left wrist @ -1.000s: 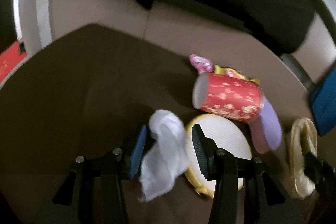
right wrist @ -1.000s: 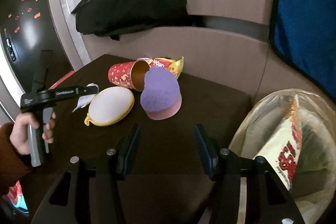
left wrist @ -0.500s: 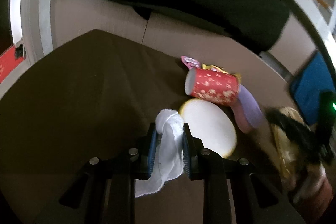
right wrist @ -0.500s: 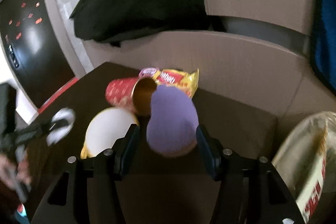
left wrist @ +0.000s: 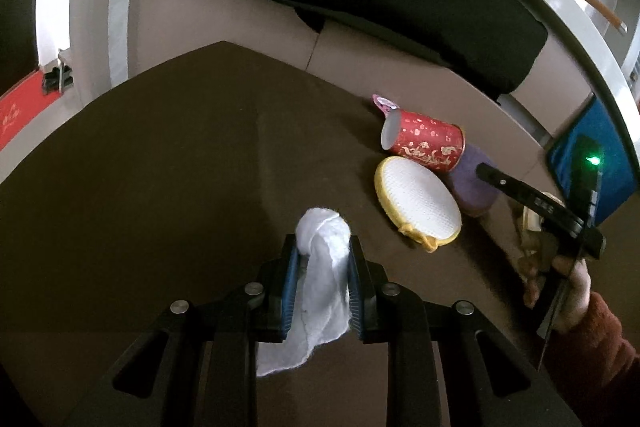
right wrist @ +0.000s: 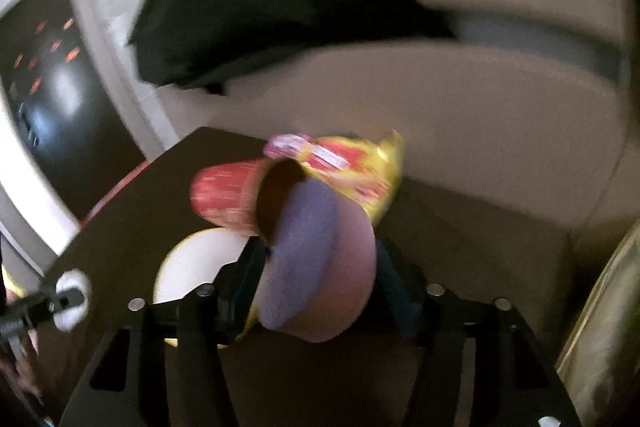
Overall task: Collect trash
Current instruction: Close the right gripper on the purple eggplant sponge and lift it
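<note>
tissue (left wrist: pixel 322 259): between left gripper (left wrist: pixel 322 281) fingers, above table (left wrist: pixel 160 167)
paper cup (left wrist: pixel 424 146): on its side, behind round pad (left wrist: pixel 418 203)
snack wrapper (right wrist: pixel 352 167): behind cup

White crumpled tissue (left wrist: pixel 322 267) pinched in my left claw (left wrist: pixel 322 279), tail hanging below the pads. Red paper cup (left wrist: pixel 424 145) on its side on the tabletop (left wrist: pixel 160 187), mouth facing the purple pad (right wrist: pixel 312 263), which sits between my right claw's fingers. Yellow snack wrapper (right wrist: pixel 356 171) behind the cup, blurred.
</note>
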A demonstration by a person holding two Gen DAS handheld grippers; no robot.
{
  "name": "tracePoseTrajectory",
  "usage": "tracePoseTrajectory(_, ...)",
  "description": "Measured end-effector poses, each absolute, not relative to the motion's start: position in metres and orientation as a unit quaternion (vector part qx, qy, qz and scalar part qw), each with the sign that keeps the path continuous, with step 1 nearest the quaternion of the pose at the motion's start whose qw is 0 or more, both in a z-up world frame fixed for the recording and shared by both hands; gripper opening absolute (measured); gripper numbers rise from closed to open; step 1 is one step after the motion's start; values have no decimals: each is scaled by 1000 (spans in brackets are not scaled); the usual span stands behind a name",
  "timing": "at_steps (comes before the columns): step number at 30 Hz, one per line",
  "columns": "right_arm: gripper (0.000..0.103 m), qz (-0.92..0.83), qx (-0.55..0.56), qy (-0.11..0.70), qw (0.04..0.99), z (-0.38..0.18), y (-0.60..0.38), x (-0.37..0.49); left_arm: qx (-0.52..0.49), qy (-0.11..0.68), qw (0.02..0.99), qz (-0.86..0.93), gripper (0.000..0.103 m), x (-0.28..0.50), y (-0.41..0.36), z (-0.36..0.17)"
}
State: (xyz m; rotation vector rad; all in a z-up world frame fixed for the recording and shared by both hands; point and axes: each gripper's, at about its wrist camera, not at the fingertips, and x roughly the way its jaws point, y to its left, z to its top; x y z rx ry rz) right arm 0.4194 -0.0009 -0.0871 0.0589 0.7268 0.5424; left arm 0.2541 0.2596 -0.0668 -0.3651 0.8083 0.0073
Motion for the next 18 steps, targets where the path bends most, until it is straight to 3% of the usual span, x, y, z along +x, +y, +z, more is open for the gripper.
tracePoseTrajectory(5,51,292,-39,337,894,-68,40,395,-187,389,902,1,24,248,262,-69)
tracePoseTrajectory(13,52,250,-75,362,895,-82,60,395,-197,387,901,-2,24,238,267,-74)
tracePoseTrajectory(18,59,216,-59,368,902,-85,57,408,-203,385,900,0,24,237,270,-75)
